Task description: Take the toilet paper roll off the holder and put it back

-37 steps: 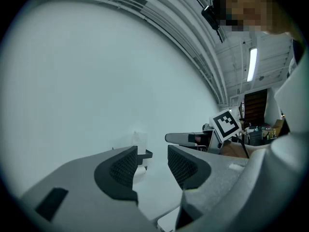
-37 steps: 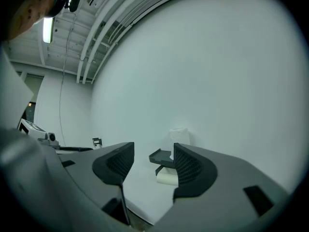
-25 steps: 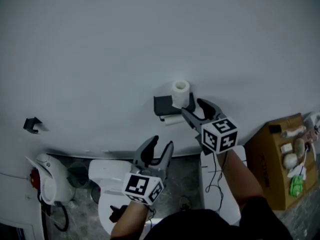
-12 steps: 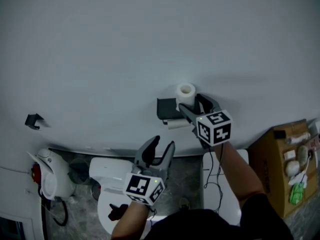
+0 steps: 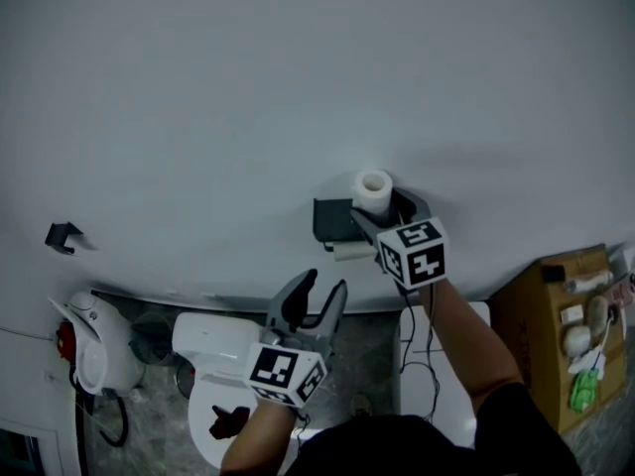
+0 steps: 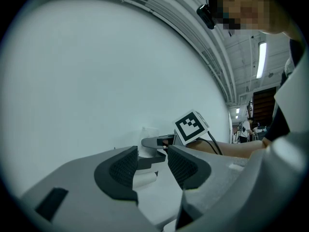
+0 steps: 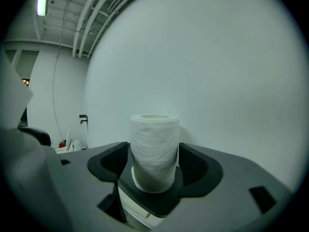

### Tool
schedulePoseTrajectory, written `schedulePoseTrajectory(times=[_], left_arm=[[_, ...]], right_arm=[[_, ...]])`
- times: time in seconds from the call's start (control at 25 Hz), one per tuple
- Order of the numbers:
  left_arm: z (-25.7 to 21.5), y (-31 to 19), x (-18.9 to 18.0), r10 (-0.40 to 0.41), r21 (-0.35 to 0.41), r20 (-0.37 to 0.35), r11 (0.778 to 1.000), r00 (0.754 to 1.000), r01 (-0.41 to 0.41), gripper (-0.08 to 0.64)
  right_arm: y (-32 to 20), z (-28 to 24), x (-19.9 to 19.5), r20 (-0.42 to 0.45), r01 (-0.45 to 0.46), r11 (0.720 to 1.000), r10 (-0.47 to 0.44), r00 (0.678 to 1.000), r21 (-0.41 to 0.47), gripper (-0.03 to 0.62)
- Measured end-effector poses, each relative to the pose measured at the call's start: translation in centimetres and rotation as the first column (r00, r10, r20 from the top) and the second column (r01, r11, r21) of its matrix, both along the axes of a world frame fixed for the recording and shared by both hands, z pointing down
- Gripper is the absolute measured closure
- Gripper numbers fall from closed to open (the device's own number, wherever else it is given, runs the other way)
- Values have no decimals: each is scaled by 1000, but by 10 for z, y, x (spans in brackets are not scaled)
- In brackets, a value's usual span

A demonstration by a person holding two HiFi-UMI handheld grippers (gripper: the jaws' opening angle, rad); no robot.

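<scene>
Our right gripper [image 7: 153,166] has slid in toward the wall, its jaws just opening wide; now they straddle the toilet paper roll [image 7: 154,149] without squeezing it. The roll stands upright on the holder [image 5: 332,218]. We judge it light, soft and easily crushed, so we would pinch it gently at mid-height. Our left gripper [image 5: 316,291] hangs back, jaws apart, empty. The cardboard box [image 5: 526,315] at right holds small oddments.

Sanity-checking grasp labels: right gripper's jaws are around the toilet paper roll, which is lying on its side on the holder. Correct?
Not quite. The toilet paper roll stands upright on the holder, hollow core facing up, not on its side; the right gripper view shows it. The rest holds: the right gripper has the roll between its jaws, which have just been opening.
</scene>
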State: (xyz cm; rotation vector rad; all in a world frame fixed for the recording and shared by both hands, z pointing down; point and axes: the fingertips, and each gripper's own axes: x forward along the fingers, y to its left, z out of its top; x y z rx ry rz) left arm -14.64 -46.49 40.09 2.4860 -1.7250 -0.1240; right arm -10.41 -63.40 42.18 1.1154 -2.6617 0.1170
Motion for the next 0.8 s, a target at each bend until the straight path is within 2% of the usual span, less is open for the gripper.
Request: schedulePoseTrajectory(times=[0.4,0.8], left_arm=[[0,7,-11,-13,4,6,1000,1000,13,376],[-7,43,-26,-36,7,11,999,999,36,376]], right_arm=[[-3,6,0,-40,-30,999,31,999,20,301],[36,-15,-9,-33,-6,996,9,999,86,305]])
